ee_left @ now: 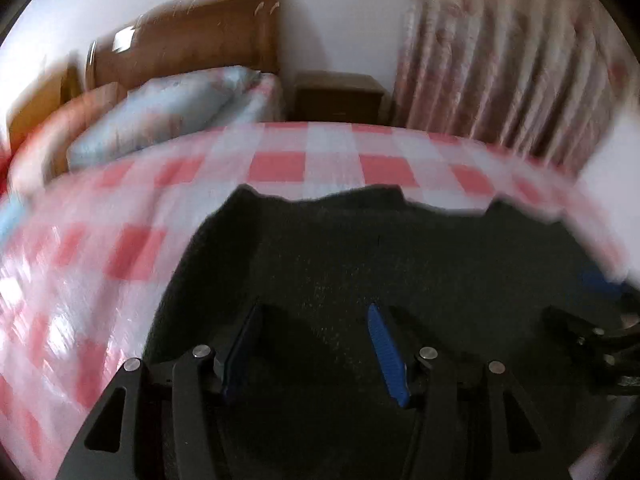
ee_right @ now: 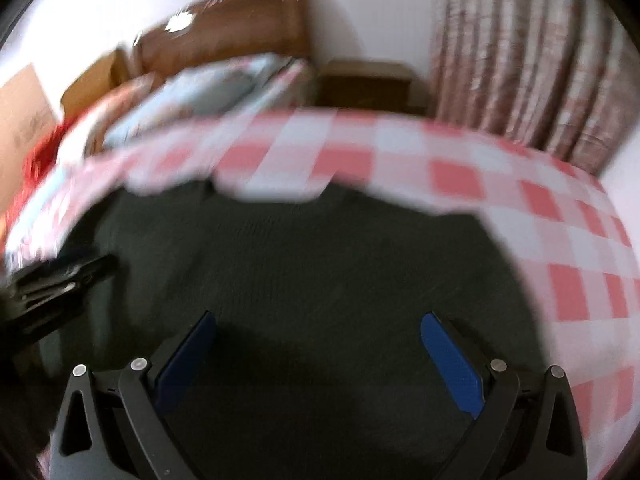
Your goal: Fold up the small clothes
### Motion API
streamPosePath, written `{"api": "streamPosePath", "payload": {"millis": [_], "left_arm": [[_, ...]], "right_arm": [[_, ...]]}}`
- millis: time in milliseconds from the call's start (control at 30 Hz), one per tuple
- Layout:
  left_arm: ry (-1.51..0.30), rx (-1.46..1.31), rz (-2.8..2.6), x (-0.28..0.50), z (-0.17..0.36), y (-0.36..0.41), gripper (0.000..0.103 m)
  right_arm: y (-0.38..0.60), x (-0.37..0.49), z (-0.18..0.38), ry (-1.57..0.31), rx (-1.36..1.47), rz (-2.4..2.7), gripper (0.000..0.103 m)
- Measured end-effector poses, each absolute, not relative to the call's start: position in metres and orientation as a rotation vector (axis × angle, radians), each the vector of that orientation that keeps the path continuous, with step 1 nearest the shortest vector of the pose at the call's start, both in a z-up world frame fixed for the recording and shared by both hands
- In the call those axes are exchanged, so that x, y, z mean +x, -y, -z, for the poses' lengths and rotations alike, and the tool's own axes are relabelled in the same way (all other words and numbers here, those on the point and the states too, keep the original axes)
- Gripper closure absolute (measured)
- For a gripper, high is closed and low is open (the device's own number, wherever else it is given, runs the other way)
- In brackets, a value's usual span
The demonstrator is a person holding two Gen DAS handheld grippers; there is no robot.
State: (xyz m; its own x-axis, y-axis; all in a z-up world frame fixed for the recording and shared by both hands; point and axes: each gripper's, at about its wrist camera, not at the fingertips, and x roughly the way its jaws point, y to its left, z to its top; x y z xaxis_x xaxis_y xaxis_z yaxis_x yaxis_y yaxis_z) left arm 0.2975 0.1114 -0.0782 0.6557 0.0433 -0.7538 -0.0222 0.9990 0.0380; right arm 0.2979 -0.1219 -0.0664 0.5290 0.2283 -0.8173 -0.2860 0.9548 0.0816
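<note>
Now, starting at the far left of my left claw's view, a wooden headboard (ee_left: 188, 36) stands against the white wall, with a pale blue pillow (ee_left: 160, 116) leaning below it. Beneath those spreads the red-and-white checked bedcover (ee_left: 276, 168), blurred along its left side. On that cover lies the dark garment (ee_left: 360, 256), spread flat and filling the lower middle of the view, its far edge uneven against the checks. My left claw (ee_left: 314, 316) hangs just above this dark cloth, its blue pads (ee_left: 388, 356) standing apart with nothing between them; I hold nothing. Further right, a brown nightstand (ee_left: 340, 98) sits beside the bed, then a pink patterned curtain (ee_left: 500, 52). At the right edge, part of my other claw's black frame (ee_left: 588, 344) shows over the same garment.

From my right claw's view, the black frame of my left claw (ee_right: 60, 276) pokes in at the left edge, above the garment (ee_right: 300, 264), which again covers the middle of the frame. My right claw (ee_right: 318, 322) stands over the cloth with its jaws wide apart, blue pads (ee_right: 452, 364) bare, gripping nothing. To the right, the checked cover (ee_right: 560, 240) curves around the garment's edge, and the curtain (ee_right: 520, 48) hangs behind.
</note>
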Motion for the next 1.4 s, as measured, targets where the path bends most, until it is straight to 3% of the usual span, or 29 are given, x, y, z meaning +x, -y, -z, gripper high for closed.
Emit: {"api": "streamPosePath", "payload": {"millis": [300, 433, 600, 733, 1100, 1400], "left_arm": [[-0.856, -0.016, -0.018, 0.269, 0.070, -0.122, 0.048], [-0.789, 0.074, 0.019, 0.252, 0.081, -0.123, 0.048], [-0.796, -0.054, 0.074, 0.230, 0.057, -0.131, 0.048], [-0.852, 0.025, 0.117, 0.211, 0.072, -0.113, 0.048], [-0.756, 0.163, 0.134, 0.181, 0.077, -0.071, 0.048], [-0.809, 0.006, 0.045, 0.178, 0.080, -0.134, 0.046]], "right_arm": [[0.146, 0.270, 0.053, -0.928, 0.002, -0.302, 0.000], [0.144, 0.251, 0.069, -0.872, -0.128, -0.367, 0.000], [0.146, 0.226, 0.049, -0.845, -0.052, -0.345, 0.000], [0.117, 0.197, 0.065, -0.872, -0.154, -0.419, 0.000], [0.079, 0.174, 0.072, -0.810, -0.227, -0.426, 0.000], [0.141, 0.167, 0.059, -0.816, -0.127, -0.330, 0.000]]}}
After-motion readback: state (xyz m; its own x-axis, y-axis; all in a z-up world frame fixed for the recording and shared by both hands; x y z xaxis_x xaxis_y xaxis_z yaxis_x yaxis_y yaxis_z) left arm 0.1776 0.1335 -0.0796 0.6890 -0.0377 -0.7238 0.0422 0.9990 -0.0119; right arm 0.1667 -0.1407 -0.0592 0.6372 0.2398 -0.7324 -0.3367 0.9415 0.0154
